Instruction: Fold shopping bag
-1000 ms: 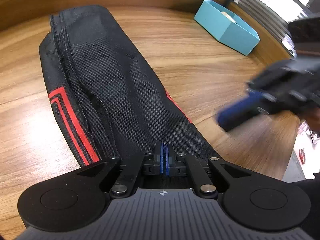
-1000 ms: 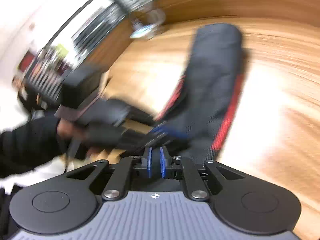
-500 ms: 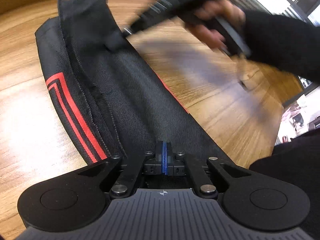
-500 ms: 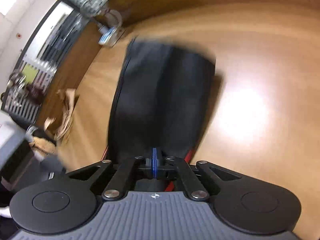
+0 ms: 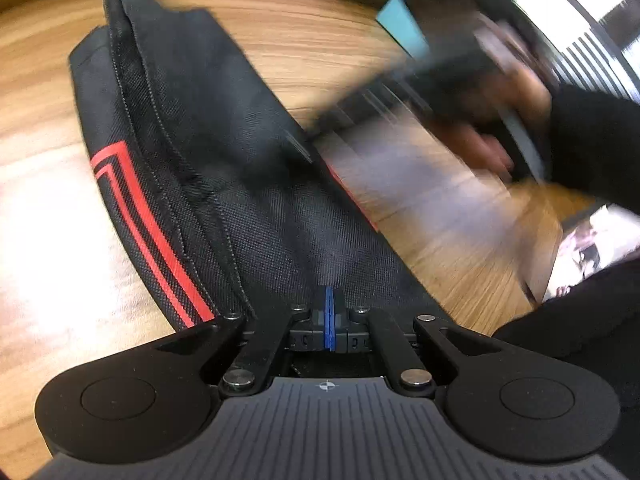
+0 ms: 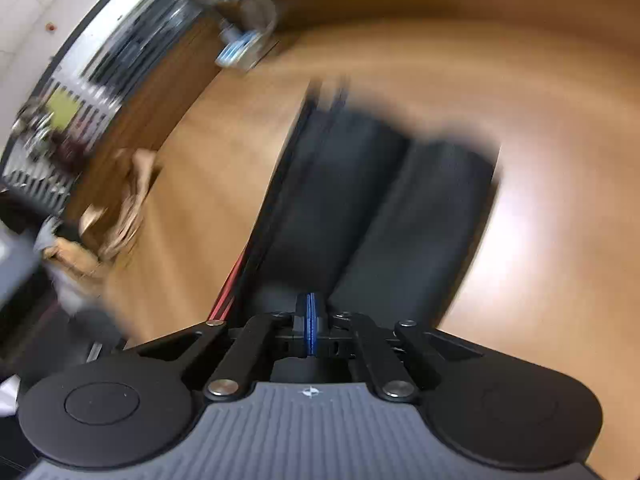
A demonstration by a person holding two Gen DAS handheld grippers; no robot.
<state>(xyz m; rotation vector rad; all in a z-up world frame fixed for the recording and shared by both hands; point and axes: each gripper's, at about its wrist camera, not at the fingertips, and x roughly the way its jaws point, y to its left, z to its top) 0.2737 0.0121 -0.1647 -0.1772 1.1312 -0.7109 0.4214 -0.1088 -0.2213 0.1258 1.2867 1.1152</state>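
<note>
The black shopping bag (image 5: 208,152) with red stripes lies folded into a long strip on the wooden table. My left gripper (image 5: 329,300) is shut on its near end. My right gripper (image 5: 304,148), blurred, comes in from the right and meets the strip's right edge around mid-length. In the right wrist view the right gripper (image 6: 310,308) is shut on the bag (image 6: 360,208), whose black cloth stretches away from it.
A teal box (image 5: 400,28) stands at the far right of the table, partly behind the right hand. Crumpled brown paper (image 6: 120,216) lies at the table's left edge. Windows and shelves show beyond the table (image 6: 540,100).
The right gripper has moved back along the strip toward me, from the far end to mid-length, carrying cloth in its shut fingers. The left gripper has stayed shut on the near end.
</note>
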